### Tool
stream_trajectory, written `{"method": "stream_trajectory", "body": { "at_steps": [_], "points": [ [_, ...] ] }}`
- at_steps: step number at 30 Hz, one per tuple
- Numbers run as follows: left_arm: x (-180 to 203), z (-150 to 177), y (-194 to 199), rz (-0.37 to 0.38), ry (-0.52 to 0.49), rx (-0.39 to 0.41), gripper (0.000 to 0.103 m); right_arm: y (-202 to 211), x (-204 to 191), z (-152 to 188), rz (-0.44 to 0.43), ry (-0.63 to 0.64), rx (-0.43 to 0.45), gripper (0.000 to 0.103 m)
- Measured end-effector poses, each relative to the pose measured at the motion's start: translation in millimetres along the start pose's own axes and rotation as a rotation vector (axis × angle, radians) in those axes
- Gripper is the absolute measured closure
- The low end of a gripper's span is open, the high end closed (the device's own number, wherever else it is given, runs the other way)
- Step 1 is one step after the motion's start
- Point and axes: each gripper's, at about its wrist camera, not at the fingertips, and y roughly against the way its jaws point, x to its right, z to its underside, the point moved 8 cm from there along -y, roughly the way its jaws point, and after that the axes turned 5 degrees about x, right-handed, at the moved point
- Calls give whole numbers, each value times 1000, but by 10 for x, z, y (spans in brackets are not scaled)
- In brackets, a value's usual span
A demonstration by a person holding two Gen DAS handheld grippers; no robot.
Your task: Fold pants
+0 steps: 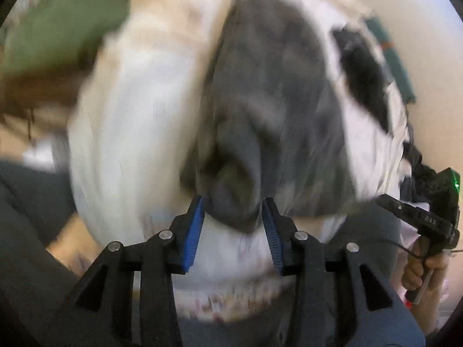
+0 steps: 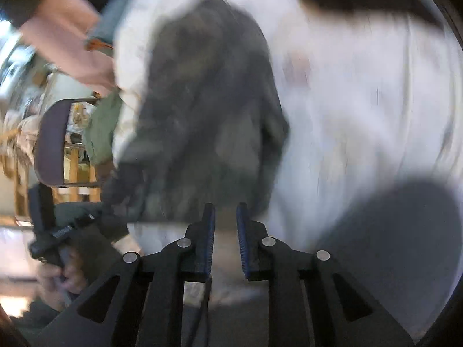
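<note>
Both views are badly smeared, so detail is thin.

Left wrist view: my left gripper [image 1: 233, 202] points steeply down at the bed. Its blue pads [image 1: 194, 231] stand apart with a clear gap. The near edge of the grey pants [image 1: 269, 110] bulges into that gap at the tips. The pads flank the fold, but I cannot see them pressing it; the left pad may be just touching the cloth, and the blur hides it. The pants lie in a long heap on the white sheet [image 1: 136, 133], running away from me up the middle of the view. A black garment [image 1: 361, 78] lies on the sheet to the right of the pants, apart from them. A green cloth [image 1: 63, 26] sits at the upper left, off the edge of the sheet. At the far right edge I see my right hand [image 1: 422, 266] wrapped round the handle of the other gripper.

Right wrist view: my right gripper [image 2: 225, 208] also points down. Its blue pads [image 2: 209, 240] are closer together than the left pair, yet a narrow gap shows, with pale sheet [image 2: 361, 121] visible through it. The lower edge of the pants [image 2: 208, 110] lies just beyond the tips; nothing is pinched there as far as I can tell. My left hand [image 2: 58, 283] holds its handle at the lower left. A chair back [image 2: 50, 144] stands at the left beyond the bed.
</note>
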Motion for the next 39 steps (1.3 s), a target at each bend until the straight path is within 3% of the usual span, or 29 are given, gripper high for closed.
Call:
{"method": "stream_trajectory", "body": {
  "at_steps": [1, 2, 3, 5, 7, 9, 11, 12, 15, 18, 21, 23, 25, 27, 32, 35, 37, 39],
  "points": [
    [118, -176, 74, 4, -69, 85, 61, 79, -89, -154, -20, 29, 65, 85],
    [213, -317, 42, 7, -105, 116, 50, 94, -176, -294, -62, 35, 114, 85],
    [351, -421, -48, 21, -152, 117, 46, 45, -227, -402, -106, 39, 140, 85],
    [503, -526, -354, 46, -208, 78, 45, -191, -263, -480, -134, 12, 132, 85],
    [391, -394, -741, 3, -188, -17, 45, -664, -202, -441, -146, -49, 56, 85],
    [234, -252, -989, -20, -154, -78, 45, -1110, 31, -221, -51, -116, -53, 87],
    [77, -97, -1139, -87, -205, -109, 45, -1305, 286, -4, 36, -142, -104, 91],
    [75, -58, -1150, -99, -232, -118, 45, -1331, 362, 61, 70, -155, -111, 96],
    [128, -6, -1092, -130, -275, -112, 45, -1209, 461, 177, 96, -218, -117, 96],
    [162, -29, -1055, -121, -252, -82, 45, -997, 351, 112, 131, -163, -104, 83],
    [149, -134, -892, -79, -167, -42, 45, -769, 188, -144, 29, -127, -46, 83],
    [133, -237, -791, -56, -130, 20, 45, -605, 174, -398, 19, -111, 26, 80],
    [133, -367, -651, -28, -98, 87, 43, -470, 180, -711, 4, -113, 103, 59],
    [136, -470, -587, -11, -80, 106, 43, -380, 208, -968, -42, -127, 171, 46],
    [44, -1043, -600, 32, -17, 88, 43, -412, 318, -1525, -57, -58, 322, 46],
    [75, -1455, -738, 109, 123, 38, 43, -591, 532, -1603, -93, -137, 332, 46],
    [172, -1647, -705, 174, 151, 28, 42, -838, 649, -1607, -101, -192, 301, 46],
    [263, -1761, -620, 72, 51, 37, 38, -1013, 750, -1614, -65, -197, 275, 44]
  ]
}}
